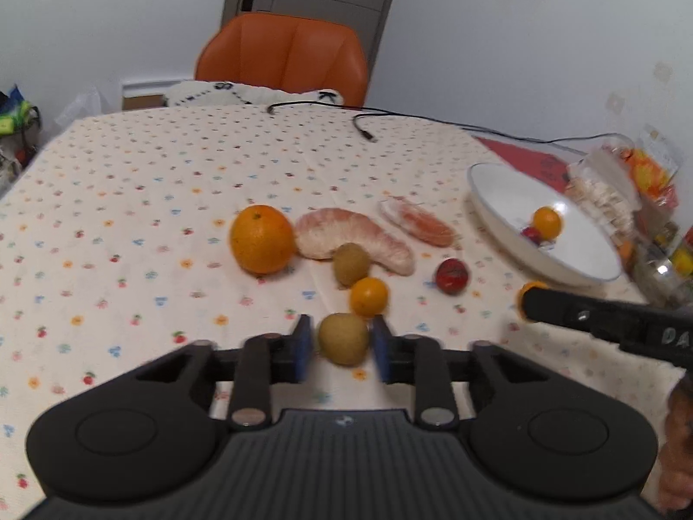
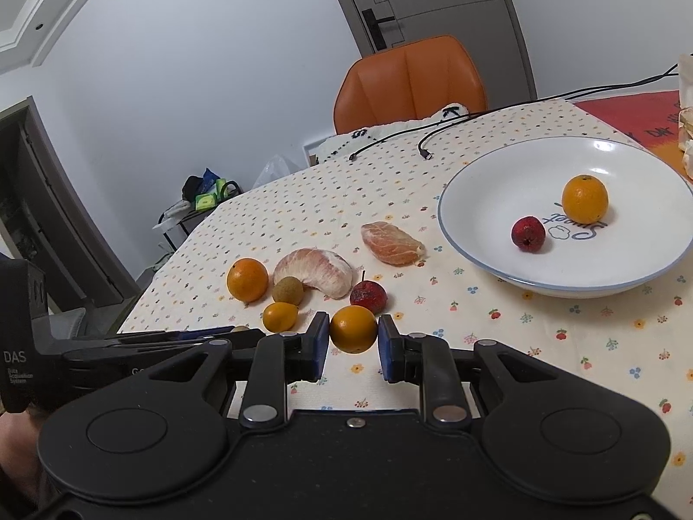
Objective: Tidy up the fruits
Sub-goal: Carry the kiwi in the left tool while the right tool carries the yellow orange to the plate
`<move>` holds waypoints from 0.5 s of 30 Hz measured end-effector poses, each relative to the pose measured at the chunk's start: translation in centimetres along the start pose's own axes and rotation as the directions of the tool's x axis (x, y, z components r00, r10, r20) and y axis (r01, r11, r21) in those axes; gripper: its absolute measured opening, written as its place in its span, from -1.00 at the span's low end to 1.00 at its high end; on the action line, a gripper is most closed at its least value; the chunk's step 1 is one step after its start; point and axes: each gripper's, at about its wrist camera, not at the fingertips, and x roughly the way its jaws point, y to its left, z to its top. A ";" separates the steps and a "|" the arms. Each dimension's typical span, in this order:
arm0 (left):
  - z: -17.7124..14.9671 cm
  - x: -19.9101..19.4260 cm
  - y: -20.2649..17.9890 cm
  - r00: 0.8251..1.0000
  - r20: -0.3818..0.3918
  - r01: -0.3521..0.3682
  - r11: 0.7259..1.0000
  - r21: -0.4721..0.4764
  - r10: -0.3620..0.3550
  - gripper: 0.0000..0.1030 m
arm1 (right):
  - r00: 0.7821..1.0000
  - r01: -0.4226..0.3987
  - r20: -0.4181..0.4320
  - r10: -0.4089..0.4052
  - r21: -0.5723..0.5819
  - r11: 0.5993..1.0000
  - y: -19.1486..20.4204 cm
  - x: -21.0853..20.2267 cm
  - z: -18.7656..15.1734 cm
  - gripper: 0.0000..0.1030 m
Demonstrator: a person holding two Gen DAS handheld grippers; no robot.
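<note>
Left claw (image 1: 338,349) parted around a green-brown fruit (image 1: 343,339), right claw (image 2: 353,342) clamped on a small orange (image 2: 353,328)

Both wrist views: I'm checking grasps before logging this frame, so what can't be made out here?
- Left gripper: the view is motion-blurred; pad contact on the brownish fruit is unclear.
- Right gripper: slivers show beside the small orange; grip unconfirmed.
- Jars behind the plate: blurred, cut by the left view's edge.
</note>
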 end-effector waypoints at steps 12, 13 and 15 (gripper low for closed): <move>1.8 -1.2 -3.8 0.996 0.066 0.049 0.997 0.067 -0.053 -0.51 | 0.998 0.039 0.049 -0.040 0.032 0.999 -1.9 -2.3 0.3 -0.56; 1.9 -1.1 -4.2 0.996 0.067 0.054 0.996 0.071 -0.059 -0.51 | 0.997 0.045 0.054 -0.047 0.037 0.998 -2.2 -2.6 0.3 -0.56; 2.0 -0.9 -4.9 0.995 0.071 0.066 0.995 0.078 -0.072 -0.51 | 0.996 0.057 0.063 -0.060 0.043 0.997 -2.7 -3.1 0.5 -0.56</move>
